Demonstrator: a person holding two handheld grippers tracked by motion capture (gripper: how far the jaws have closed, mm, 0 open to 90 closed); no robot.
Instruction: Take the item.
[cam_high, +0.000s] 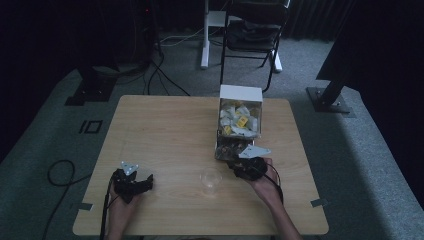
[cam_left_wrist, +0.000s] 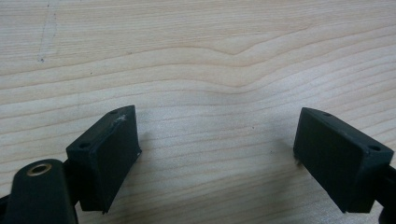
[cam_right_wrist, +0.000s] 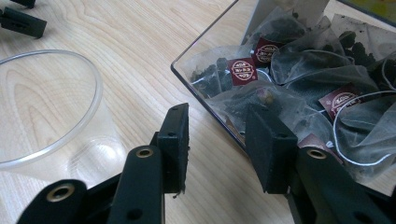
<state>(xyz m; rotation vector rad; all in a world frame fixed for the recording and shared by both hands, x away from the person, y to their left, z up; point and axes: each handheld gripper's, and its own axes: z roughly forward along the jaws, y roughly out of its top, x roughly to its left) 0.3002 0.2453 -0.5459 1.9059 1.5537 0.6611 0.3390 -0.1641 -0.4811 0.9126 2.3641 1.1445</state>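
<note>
From my remote station I read the work in hand as moving a tea bag from the clear plastic dispenser box (cam_high: 240, 125) into the clear plastic cup (cam_high: 211, 180) — and that transfer has not started.

Right hand-held gripper (cam_right_wrist: 217, 140): jaws parted, nothing between them. It sits at the open lower tray of the box, with one jaw over the bare light wooden worktop (cam_right_wrist: 140, 60) and the other over the tray's clear rim. The translucent mesh tea bags with dark red tags (cam_right_wrist: 243, 72) lie piled in that tray, touching one another; none is pinched.

Cup: it stands upright on the worktop, just beside the tray and near the right hand-held gripper. In the right gripper view its inside (cam_right_wrist: 46, 93) looks empty.

Left hand-held gripper (cam_left_wrist: 217, 154): jaws spread wide over bare wood, well apart from cup and box, holding nothing.

Status — approach done, as far as I can judge. Remaining: close on one bag, lift it clear of the tray, carry it over the cup, release.
</note>
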